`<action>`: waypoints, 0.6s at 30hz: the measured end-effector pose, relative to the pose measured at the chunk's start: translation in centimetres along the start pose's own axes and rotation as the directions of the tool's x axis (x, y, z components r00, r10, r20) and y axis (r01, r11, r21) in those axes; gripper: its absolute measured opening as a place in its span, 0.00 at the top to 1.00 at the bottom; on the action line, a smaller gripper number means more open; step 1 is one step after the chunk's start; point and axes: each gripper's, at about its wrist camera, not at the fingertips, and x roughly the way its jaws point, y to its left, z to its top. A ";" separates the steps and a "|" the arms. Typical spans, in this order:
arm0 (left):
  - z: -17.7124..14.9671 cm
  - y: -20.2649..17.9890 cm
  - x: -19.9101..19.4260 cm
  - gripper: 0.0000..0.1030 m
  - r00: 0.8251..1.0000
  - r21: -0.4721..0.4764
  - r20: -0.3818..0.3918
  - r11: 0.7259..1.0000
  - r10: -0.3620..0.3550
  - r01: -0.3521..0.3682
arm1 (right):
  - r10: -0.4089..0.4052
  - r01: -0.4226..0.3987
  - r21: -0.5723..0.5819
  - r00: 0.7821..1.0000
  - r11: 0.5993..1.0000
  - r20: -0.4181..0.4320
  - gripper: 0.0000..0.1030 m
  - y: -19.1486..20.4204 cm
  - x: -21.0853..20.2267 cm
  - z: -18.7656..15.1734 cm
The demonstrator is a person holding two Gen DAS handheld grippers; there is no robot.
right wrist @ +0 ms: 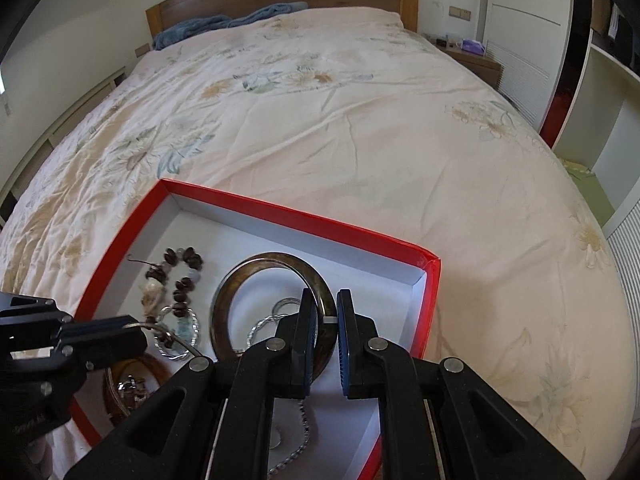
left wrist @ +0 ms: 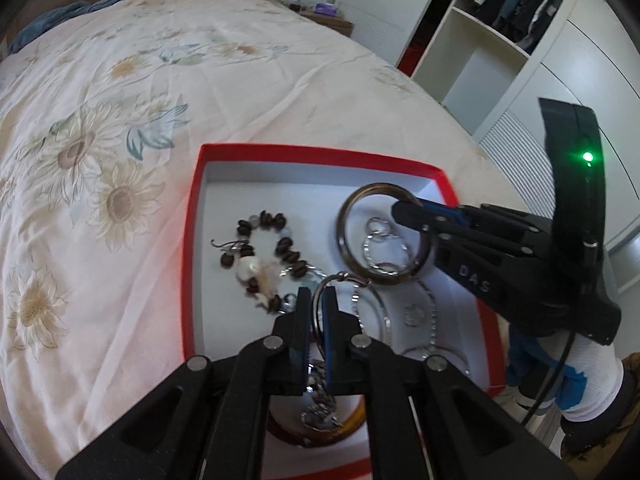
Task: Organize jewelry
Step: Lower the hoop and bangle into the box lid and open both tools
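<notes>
Both grippers are working inside the red box (right wrist: 248, 204), which is sitting on the floral bed (right wrist: 360, 128). The right gripper (right wrist: 322, 312) is straddling the rim of the dark bangle (right wrist: 236, 280), one finger inside the hoop and one outside; the jaws are narrowed, but a slim gap is showing on the outer side, so I cannot tell whether the grip is firm. In the left wrist view that bangle (left wrist: 348, 208) is tilting up off the white floor of the box. The left gripper (left wrist: 316, 300) is pinching nearly closed on a thin metal ring (left wrist: 320, 292) at the near middle of the box.

To do this well, I'd say, each piece wants lifting straight up and slowly: a silver chain (left wrist: 380, 252) is lying inside the bangle's hoop, and the thin ring is touching other links, so a quick pull could be dragging a tangle along. Parting the two grippers gently should be showing what is snagged.

Counting now: one red box, two grippers, one dark bangle, one brown beaded bracelet (left wrist: 264, 256) at the left, one amber bangle (left wrist: 352, 420) at the near edge, partly hidden. Silver chains are looking like at least two, though their overlap is making an exact count impossible.
</notes>
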 end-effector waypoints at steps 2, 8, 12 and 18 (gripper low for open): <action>0.0 0.5 0.5 0.95 1.000 -0.014 -0.013 1.000 0.011 -0.011 | 0.001 -0.001 0.000 1.000 1.000 -0.011 0.90 -0.1 0.4 0.0; -0.3 1.0 1.2 0.94 1.000 -0.027 -0.022 0.999 0.021 -0.021 | -0.013 0.012 -0.019 1.000 1.000 -0.023 0.90 0.0 1.0 -0.1; -0.4 0.6 1.3 0.93 0.999 -0.001 -0.017 0.999 0.042 -0.042 | -0.025 0.025 -0.027 0.999 0.999 -0.033 0.89 0.1 1.1 -0.1; -0.5 0.7 0.2 0.73 1.000 -0.015 0.003 0.999 0.030 -0.030 | -0.023 0.023 -0.004 0.999 1.000 -0.023 0.78 0.0 0.3 0.0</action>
